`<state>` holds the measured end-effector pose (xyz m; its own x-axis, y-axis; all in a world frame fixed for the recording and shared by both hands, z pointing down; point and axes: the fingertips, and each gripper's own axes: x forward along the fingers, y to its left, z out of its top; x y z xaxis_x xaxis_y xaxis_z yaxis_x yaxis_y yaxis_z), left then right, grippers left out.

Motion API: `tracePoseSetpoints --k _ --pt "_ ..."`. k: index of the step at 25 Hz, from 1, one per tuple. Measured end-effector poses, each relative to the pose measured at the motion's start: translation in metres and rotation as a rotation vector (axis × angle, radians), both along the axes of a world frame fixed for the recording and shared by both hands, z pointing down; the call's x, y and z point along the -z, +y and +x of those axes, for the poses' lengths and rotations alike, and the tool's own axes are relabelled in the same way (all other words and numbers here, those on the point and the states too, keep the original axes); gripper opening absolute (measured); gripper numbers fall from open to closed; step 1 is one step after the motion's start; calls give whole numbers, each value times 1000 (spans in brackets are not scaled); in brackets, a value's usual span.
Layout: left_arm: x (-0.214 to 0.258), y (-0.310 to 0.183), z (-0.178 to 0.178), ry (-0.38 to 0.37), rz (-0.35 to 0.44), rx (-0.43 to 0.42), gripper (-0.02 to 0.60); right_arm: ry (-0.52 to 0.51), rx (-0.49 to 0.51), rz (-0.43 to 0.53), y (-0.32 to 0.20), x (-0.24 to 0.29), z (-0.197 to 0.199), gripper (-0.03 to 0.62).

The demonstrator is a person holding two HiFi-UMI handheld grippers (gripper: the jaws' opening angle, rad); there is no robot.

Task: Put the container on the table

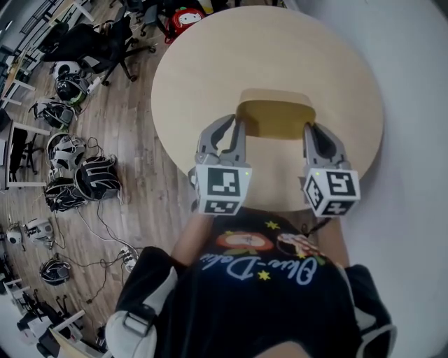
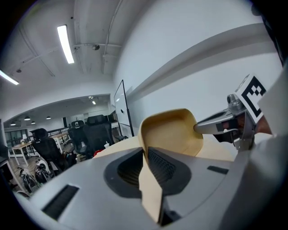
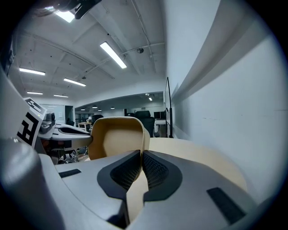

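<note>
A shallow tan container (image 1: pixel 274 117) hangs over the near part of the round beige table (image 1: pixel 210 63), and its shadow falls on the tabletop just behind it. My left gripper (image 1: pixel 236 133) is shut on the container's left rim. My right gripper (image 1: pixel 312 134) is shut on the right rim. In the left gripper view the container's wall (image 2: pixel 173 134) is pinched between the dark pads (image 2: pixel 162 167), and the right gripper (image 2: pixel 219 125) holds the far side. The right gripper view shows the container (image 3: pixel 118 137) clamped between the pads (image 3: pixel 155 171), with the left gripper (image 3: pixel 71 134) opposite.
Black office chairs (image 1: pixel 105 42) and several helmet-like devices (image 1: pixel 94 178) with cables lie on the wooden floor to the left. A red object (image 1: pixel 185 17) sits beyond the table's far edge. A pale wall (image 1: pixel 413 105) runs along the right.
</note>
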<state>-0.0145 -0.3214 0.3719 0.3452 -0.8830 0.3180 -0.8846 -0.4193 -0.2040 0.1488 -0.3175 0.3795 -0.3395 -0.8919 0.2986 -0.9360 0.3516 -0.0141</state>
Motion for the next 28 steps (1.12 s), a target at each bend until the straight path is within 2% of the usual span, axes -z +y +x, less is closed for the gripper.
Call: tracePoseSetpoints --k 7,11,15,20,28 --pt "-53 -26 -8 9 -139 -18 29 60 12 -113 -26 -41 -9 15" --pt "-73 -38 -12 -14 -193 -31 29 63 21 -213 -35 -68 -13 15" --pt "-103 -45 -12 -14 -288 -44 29 65 15 -322 -39 -99 -12 15" --pt "-143 -50 -13 -50 -383 -72 29 64 25 -446 -44 -140 -14 17" --pt "-179 -61 -9 -57 -515 -103 29 78 28 -559 -54 -172 -9 17"
